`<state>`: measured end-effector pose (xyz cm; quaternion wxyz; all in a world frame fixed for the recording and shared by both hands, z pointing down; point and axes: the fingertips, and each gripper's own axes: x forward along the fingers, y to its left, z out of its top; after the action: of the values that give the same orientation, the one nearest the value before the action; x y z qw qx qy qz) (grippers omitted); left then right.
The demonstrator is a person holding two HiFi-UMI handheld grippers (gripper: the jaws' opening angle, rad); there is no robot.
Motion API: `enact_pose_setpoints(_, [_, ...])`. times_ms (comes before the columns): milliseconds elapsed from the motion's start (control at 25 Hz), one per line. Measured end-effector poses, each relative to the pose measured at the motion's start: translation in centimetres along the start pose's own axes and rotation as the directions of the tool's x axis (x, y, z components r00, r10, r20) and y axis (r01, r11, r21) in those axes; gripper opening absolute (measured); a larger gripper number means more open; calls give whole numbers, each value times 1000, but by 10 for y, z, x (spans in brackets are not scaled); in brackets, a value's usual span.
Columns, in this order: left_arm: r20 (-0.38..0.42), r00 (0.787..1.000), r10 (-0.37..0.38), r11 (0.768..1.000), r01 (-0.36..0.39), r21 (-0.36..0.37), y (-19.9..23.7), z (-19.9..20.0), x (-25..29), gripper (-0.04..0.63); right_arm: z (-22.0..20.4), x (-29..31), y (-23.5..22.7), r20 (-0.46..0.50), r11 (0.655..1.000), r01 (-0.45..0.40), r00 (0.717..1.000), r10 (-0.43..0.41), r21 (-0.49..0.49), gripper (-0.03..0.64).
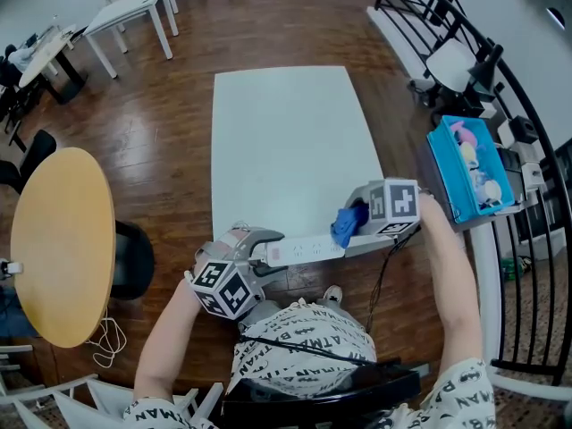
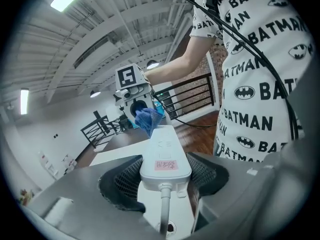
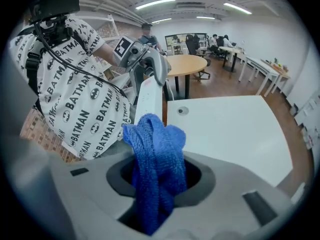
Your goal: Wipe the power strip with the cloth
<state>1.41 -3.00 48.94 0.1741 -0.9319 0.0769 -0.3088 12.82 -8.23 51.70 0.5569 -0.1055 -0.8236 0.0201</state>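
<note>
At the bottom centre of the head view, the left claw (image 1: 257, 250) is gripping one end of the white power strip (image 1: 304, 250), its jaws pressing on the strip's sides. The strip is hanging level just off the near edge of the white counter (image 1: 286, 141). The right claw (image 1: 362, 224) is pinching a blue cloth (image 1: 347, 225), which is touching the strip's other end. Farther up, wood floor (image 1: 179, 105) is showing along both long counter edges. A round wooden table (image 1: 63, 239) is sitting at the frame's left and a black railing (image 1: 527, 266) at its right.

Blue cloth (image 1: 347, 224), white power strip (image 1: 304, 251)
</note>
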Motion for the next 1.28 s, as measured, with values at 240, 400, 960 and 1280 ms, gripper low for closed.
enact_pose_setpoints(240, [6, 998, 70, 994, -69, -86, 18, -13, -14, 278, -26, -14, -11, 124, 984, 107, 984, -125, 144, 143])
enact_pose_setpoints(400, [-6, 993, 119, 981, -118, -156, 32, -35, -21, 278, -16, -27, -25, 273, 924, 229, 909, -316, 306, 143])
enact_pose_setpoints(960, [-26, 998, 64, 950, -69, -306, 57, -104, 9, 278, -10, -1, -39, 334, 601, 229, 658, -675, 766, 143])
enact_pose_setpoints(1280, [-27, 1000, -3, 928, -7, -373, 76, -148, 43, 278, -5, 5, -35, 328, 469, 155, 528, -783, 869, 143])
